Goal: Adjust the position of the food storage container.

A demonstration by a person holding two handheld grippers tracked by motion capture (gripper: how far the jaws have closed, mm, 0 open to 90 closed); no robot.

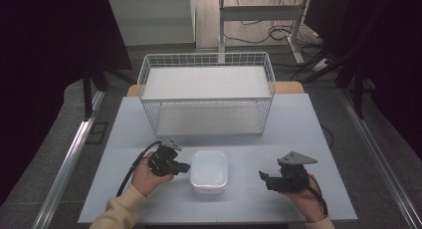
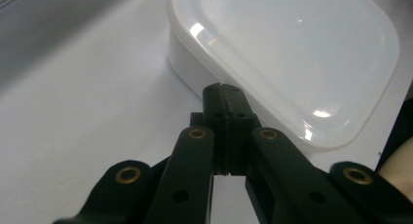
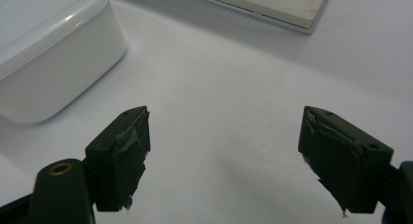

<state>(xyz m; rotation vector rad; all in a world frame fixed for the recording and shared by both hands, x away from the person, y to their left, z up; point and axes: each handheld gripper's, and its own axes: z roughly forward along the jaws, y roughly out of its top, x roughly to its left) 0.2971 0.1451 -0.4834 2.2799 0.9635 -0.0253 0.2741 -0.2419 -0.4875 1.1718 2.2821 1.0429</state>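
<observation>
The white lidded container [image 1: 209, 171] sits on the pale table [image 1: 298, 124] near the person's edge, between the two hands, lid on and flat on the surface, with nothing gripping it. Right at its left side is the left gripper [image 1: 185, 167]; in the left gripper view its jaws are pressed together with nothing between them, their tips right up against the container's rim [image 2: 272, 112], perhaps just touching, though I can't say for sure. The right gripper [image 1: 262, 176] rests well apart on the other side, jaws spread wide over bare tabletop, the container's corner [image 3: 53, 63] off to one side in its own view. Behind, toward the far edge, stands a white wire basket rack [image 1: 206, 92] with its shelves bare. To my eye the work has hardly begun: the container hasn't been lifted or opened, and whatever is meant for it, a nudge, a grasp or a move to the rack, is all still to come.
</observation>
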